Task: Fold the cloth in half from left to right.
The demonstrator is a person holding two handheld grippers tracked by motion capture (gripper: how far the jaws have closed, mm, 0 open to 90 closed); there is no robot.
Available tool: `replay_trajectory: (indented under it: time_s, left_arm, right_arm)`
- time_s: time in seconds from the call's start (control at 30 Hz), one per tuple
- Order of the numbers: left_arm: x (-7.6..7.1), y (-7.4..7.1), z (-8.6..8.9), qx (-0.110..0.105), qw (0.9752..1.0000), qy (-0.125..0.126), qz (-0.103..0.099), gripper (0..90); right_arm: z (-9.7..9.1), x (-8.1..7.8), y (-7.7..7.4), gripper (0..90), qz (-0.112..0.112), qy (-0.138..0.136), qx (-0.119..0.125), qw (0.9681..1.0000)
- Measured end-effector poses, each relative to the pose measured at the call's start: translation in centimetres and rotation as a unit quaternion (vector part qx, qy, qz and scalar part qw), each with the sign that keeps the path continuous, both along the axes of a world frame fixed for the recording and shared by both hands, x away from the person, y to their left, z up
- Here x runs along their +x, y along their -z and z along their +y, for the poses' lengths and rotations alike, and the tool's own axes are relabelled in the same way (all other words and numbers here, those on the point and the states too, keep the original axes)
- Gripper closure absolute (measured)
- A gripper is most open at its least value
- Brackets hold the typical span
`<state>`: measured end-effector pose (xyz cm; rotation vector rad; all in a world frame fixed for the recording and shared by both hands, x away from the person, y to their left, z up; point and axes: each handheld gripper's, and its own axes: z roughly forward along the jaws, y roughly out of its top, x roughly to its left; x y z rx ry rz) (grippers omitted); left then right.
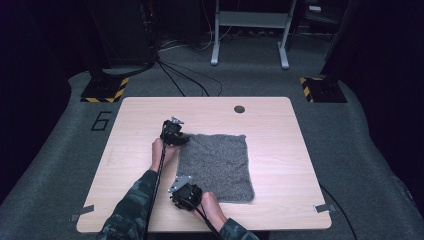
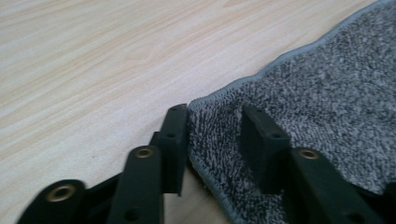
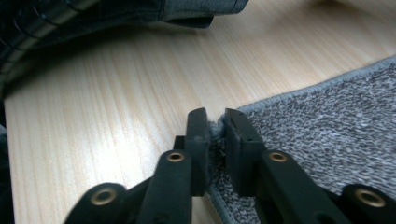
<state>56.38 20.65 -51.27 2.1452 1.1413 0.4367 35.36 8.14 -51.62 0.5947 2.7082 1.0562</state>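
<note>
Your table (image 1: pixel 280 150) fills most of the high view, pale wood with a small dark round hole (image 1: pixel 239 109) near its far edge. On it lies the grey towel (image 1: pixel 216 167), spread flat a little to your side of the middle. It is close to square, slightly longer from far edge to near edge, with its sides running nearly in line with the table's.

Your left gripper (image 1: pixel 181 141) sits at the towel's far left corner, your right gripper (image 1: pixel 189 189) at its near left corner; from above, both corners are hidden under the gripper bodies.

In the left gripper view, your left gripper (image 2: pixel 215 140) straddles the corner: one jaw lies against the hemmed edge, the other stands on the pile with a strip of towel between. Whether the pads truly pinch it is hard to make out. In the right gripper view, your right gripper (image 3: pixel 215 135) has its jaws nearly together, clamped on the bunched-up corner.
</note>
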Motion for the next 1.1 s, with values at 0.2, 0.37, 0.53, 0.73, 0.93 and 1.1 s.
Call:
replay_trajectory:
  time_s: [0.2, 0.37, 0.53, 0.73, 0.93, 1.1]
  left_arm:
    - [0.0, 0.2, 0.3, -0.024, 0.9997, 0.006, 0.004, 80.9]
    - [0.0, 0.4, 0.3, -0.037, 0.9993, 0.008, 0.0, 85.3]
    - [0.0, 0.0, 0.3, -0.038, 0.9992, 0.007, -0.004, 85.7]
    - [0.0, -0.9, 0.3, -0.04, 0.9991, 0.007, -0.007, 85.7]
    - [-0.2, -2.0, 0.4, -0.034, 0.9994, 0.006, -0.01, 85.6]
    - [-0.2, -3.1, 0.3, -0.026, 0.9994, 0.012, -0.018, 85.7]
  right_arm:
    - [-0.1, -0.1, 0.1, 86.3, -0.006, 0.005, 0.007, 0.9999]
    - [-0.6, -0.6, -0.1, 87.2, 0.0, 0.004, 0.023, 0.9997]
    - [-1.6, -1.0, -0.9, 87.4, -0.006, 0.008, 0.056, 0.9984]
    - [-2.2, -1.2, -1.9, 87.5, -0.011, 0.008, 0.073, 0.9973]
    - [-2.4, -1.5, -2.8, 87.6, -0.027, 0.008, 0.087, 0.9958]
    - [-2.8, -1.4, -3.5, 87.7, -0.029, 0.012, 0.1, 0.9945]
